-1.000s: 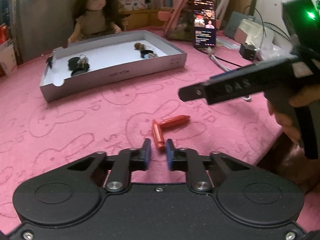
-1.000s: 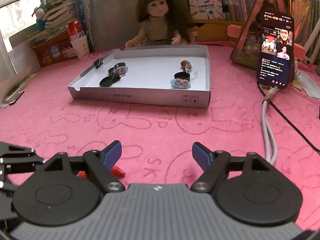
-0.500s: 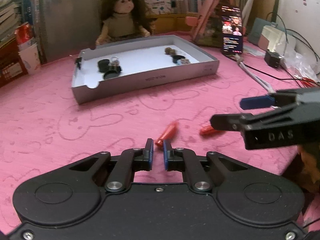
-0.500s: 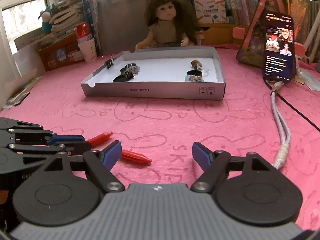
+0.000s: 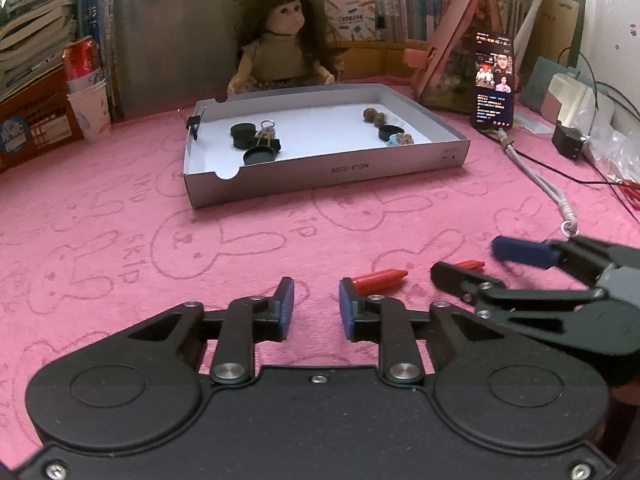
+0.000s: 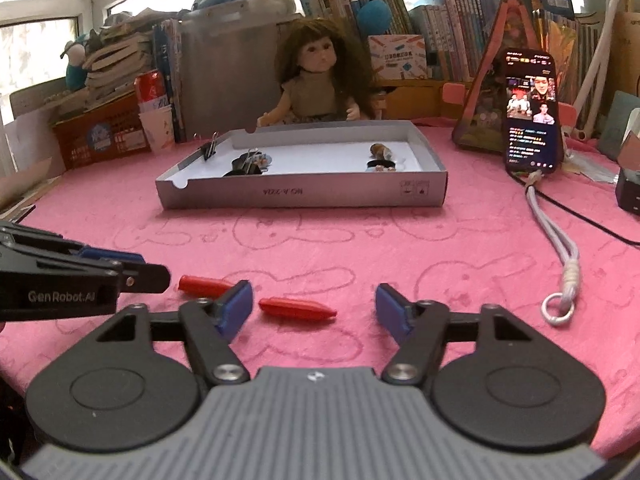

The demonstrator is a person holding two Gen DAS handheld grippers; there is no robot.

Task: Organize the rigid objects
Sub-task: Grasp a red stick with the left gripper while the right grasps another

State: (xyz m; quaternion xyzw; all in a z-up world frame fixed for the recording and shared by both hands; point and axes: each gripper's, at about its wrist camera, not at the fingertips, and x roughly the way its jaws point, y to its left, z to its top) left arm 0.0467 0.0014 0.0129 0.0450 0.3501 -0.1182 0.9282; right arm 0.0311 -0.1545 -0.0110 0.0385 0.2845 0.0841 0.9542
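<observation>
Box (image 6: 304,196) sits mid-bench (image 6: 320,248) on the pink cloth and serves as the reference. Inside it, already placed: caps and a binder clip (image 5: 256,146) toward its left end, a second clip (image 6: 209,151) on the left wall, and small brown pieces with a cap (image 5: 390,134) toward its right end. That part of the sorting looks done.

Outstanding: two red pieces lie on the cloth, well short of the box's front wall. One red piece (image 6: 298,309) lies flat between the jaws of the right tool (image 6: 314,310). Those jaws have just been closing but stand apart from it on both sides; no contact yet, nothing gripped. The other red piece (image 6: 202,285) lies just left of it, near the tip of the left tool (image 5: 316,306).

Left tool: at its narrowest setting, a small gap between the pads, nothing held.

Judgement: the task is partly complete. Both red pieces remain to be lifted and set in the box; the right tool appears about to take the first.
</observation>
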